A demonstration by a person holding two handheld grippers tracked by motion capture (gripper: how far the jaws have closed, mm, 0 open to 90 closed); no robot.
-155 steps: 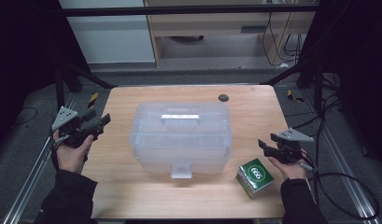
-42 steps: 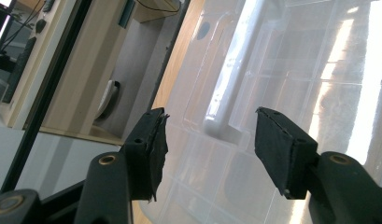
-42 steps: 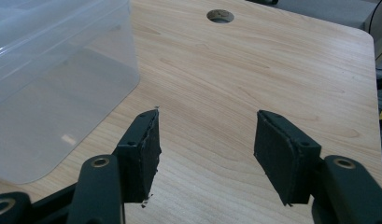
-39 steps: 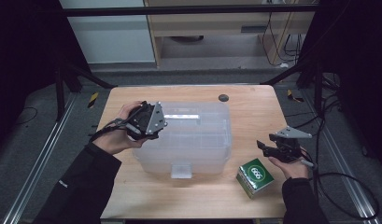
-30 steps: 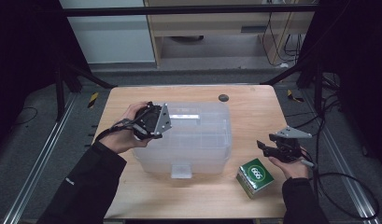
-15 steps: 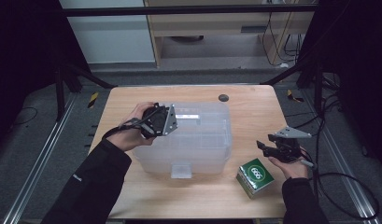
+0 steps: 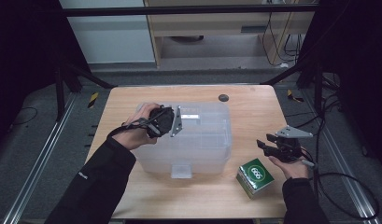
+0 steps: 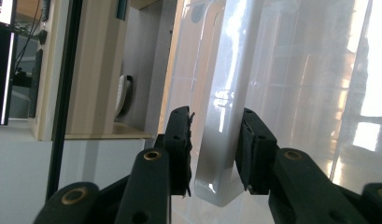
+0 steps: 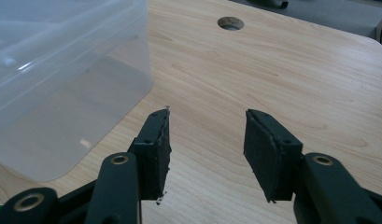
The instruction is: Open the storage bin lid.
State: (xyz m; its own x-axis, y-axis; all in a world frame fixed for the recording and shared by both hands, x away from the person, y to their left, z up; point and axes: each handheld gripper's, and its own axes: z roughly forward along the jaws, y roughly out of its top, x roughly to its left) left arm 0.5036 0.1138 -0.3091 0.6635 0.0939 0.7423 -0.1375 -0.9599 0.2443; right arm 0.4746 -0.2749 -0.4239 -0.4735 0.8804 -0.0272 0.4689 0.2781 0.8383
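Note:
A clear plastic storage box [image 7: 198, 144] with its lid on stands mid-table. My left gripper [image 7: 181, 119] reaches over the lid from the left. In the left gripper view its jaws [image 8: 214, 154] sit on both sides of the lid's pale handle bar [image 8: 221, 135], closed in tight against it, with a thin slit at the left pad. My right gripper [image 7: 264, 145] hovers low over the table at the right, open, with bare wood between its jaws [image 9: 205, 149]. The box's corner [image 9: 62, 70] lies to its left.
A small green carton [image 7: 255, 176] stands on the wooden table [image 7: 254, 116] near the front right, just below my right gripper. A round hole [image 7: 223, 97] marks the tabletop behind the box. Black frame bars and dark floor surround the table.
My left hand came from the table's left edge onto the lid and slid right along it to the handle. The right gripper and green carton have stayed put.

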